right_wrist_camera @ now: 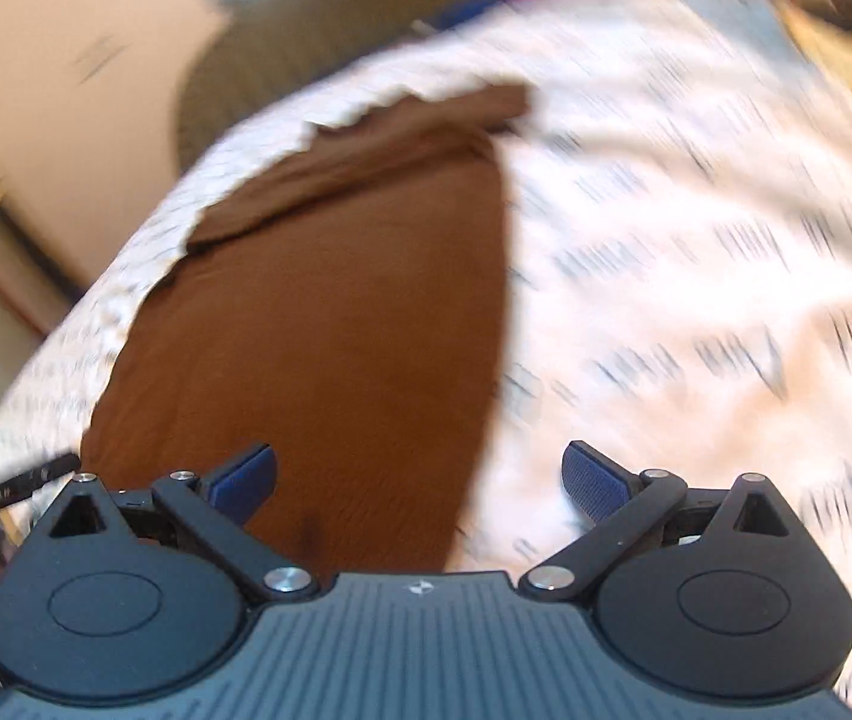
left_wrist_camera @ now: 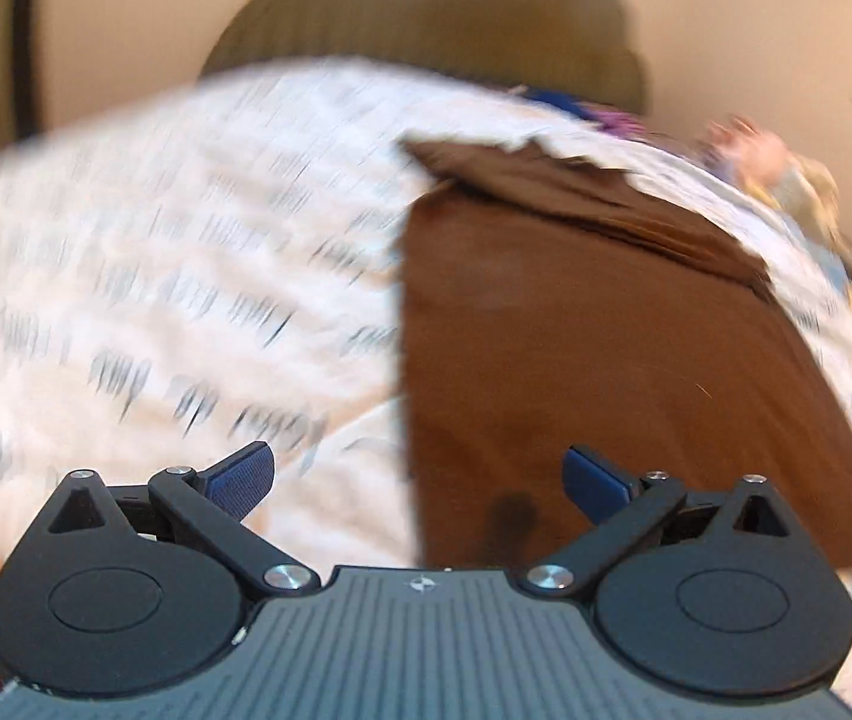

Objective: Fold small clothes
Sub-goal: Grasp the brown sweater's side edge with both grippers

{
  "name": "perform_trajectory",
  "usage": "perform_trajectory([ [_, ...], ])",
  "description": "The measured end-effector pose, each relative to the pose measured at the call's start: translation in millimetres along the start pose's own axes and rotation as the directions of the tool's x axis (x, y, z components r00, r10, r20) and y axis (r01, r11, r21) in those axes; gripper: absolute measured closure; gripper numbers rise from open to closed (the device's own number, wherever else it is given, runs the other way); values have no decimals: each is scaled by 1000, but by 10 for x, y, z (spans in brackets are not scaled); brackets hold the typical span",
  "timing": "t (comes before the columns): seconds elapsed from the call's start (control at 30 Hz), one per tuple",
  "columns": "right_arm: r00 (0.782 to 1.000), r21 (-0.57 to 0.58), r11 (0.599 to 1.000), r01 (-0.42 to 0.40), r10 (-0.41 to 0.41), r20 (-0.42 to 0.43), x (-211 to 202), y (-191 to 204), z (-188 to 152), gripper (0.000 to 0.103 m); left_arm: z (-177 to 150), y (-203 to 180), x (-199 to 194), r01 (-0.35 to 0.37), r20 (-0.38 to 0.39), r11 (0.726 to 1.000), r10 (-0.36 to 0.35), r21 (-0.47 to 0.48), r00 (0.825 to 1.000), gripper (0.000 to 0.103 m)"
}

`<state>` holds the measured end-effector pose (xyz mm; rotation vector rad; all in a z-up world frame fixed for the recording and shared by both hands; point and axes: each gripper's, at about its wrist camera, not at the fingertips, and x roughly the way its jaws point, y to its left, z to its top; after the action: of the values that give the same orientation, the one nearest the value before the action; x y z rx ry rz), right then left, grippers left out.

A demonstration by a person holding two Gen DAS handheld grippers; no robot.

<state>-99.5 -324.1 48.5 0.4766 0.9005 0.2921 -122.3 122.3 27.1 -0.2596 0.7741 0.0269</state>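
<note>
A brown garment lies flat on a white patterned sheet, with a folded band along its far end. My left gripper is open and empty, hovering over the garment's near left edge. In the right wrist view the same brown garment lies on the sheet. My right gripper is open and empty over the garment's near right edge. Both views are motion-blurred.
Colourful clothes lie at the far right of the sheet. A dark olive rounded shape stands behind the sheet against a beige wall. Part of the other gripper shows at the left edge of the right wrist view.
</note>
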Motion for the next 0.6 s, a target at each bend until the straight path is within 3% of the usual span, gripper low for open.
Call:
perform_trajectory([
  [0.03,999,43,998,-35,36,-11,-4,-68,-11,1,27,135,36,36,-41,996,-40,-82,998,6],
  [0.1,990,118,984,-131,136,-28,10,-145,-31,1,81,314,34,121,-45,975,-131,-188,990,4],
  [0.13,979,163,969,-188,198,-46,49,-176,-39,1,116,401,68,195,-64,950,-216,-244,974,4],
  [0.2,938,277,914,-297,334,-95,207,-262,-60,1,154,570,143,328,-76,865,-382,-380,921,4],
  [0.3,916,339,880,-333,386,-104,331,-306,-17,0,123,730,337,469,-101,691,-612,-550,784,5],
  [0.33,904,354,866,-354,413,-107,353,-330,21,0,113,755,369,477,-104,665,-637,-574,763,7],
  [0.37,893,376,849,-372,437,-103,371,-353,40,0,101,738,379,478,-112,662,-644,-578,757,9],
  [0.4,880,402,827,-393,465,-96,399,-383,81,0,101,720,382,468,-130,677,-635,-568,761,18],
  [0.43,870,412,815,-407,484,-98,420,-389,89,0,128,675,410,452,-160,705,-618,-547,770,40],
  [0.5,874,402,828,-392,472,-120,461,-378,108,2,144,647,498,423,-231,749,-593,-510,771,75],
  [0.53,879,393,839,-376,457,-134,469,-361,114,9,134,625,541,402,-266,769,-576,-496,773,77],
  [0.6,892,352,869,-348,422,-161,486,-300,131,34,109,600,616,399,-285,777,-573,-486,769,77],
])
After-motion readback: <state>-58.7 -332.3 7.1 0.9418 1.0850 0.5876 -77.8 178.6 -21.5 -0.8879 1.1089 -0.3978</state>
